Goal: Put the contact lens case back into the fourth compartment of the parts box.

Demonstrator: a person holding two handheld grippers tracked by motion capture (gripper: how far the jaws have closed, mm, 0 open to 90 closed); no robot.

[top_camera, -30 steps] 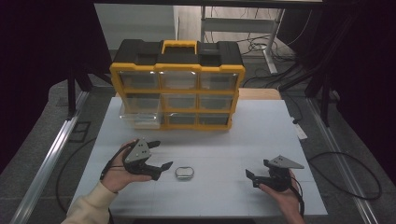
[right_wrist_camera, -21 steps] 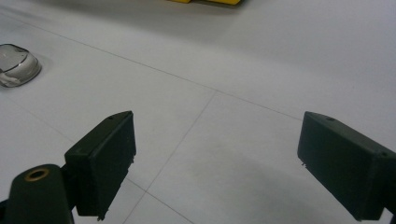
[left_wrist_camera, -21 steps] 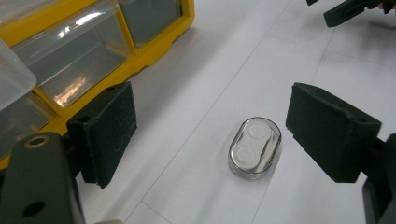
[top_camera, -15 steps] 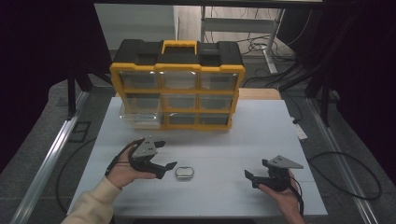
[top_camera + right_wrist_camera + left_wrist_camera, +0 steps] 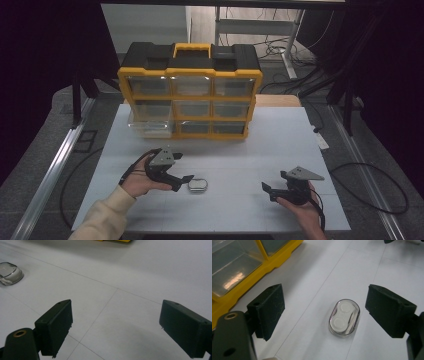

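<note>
A small clear oval case [image 5: 198,185] with two round white wells lies flat on the white table [image 5: 280,145], front of centre. My left gripper [image 5: 184,181] sits just left of it, tips reaching its near end. In the left gripper view the case [image 5: 344,317] lies between the wide-apart jaws of that gripper [image 5: 325,307], nearer the right one, and neither pad touches it. My right gripper [image 5: 268,190] rests low at the front right, open over bare table, as the right gripper view confirms [image 5: 115,325]. There the case [image 5: 10,273] lies far off at the left edge.
A yellow and black drawer organizer [image 5: 190,90] with clear drawers stands at the back of the table; one lower left drawer [image 5: 147,127] is pulled out. Its yellow frame [image 5: 249,275] shows close by in the left gripper view. Cables trail on the floor at the right.
My left gripper has slid right toward the case and dropped slightly, so its jaws now flank it. The right gripper and the case have stayed put.
</note>
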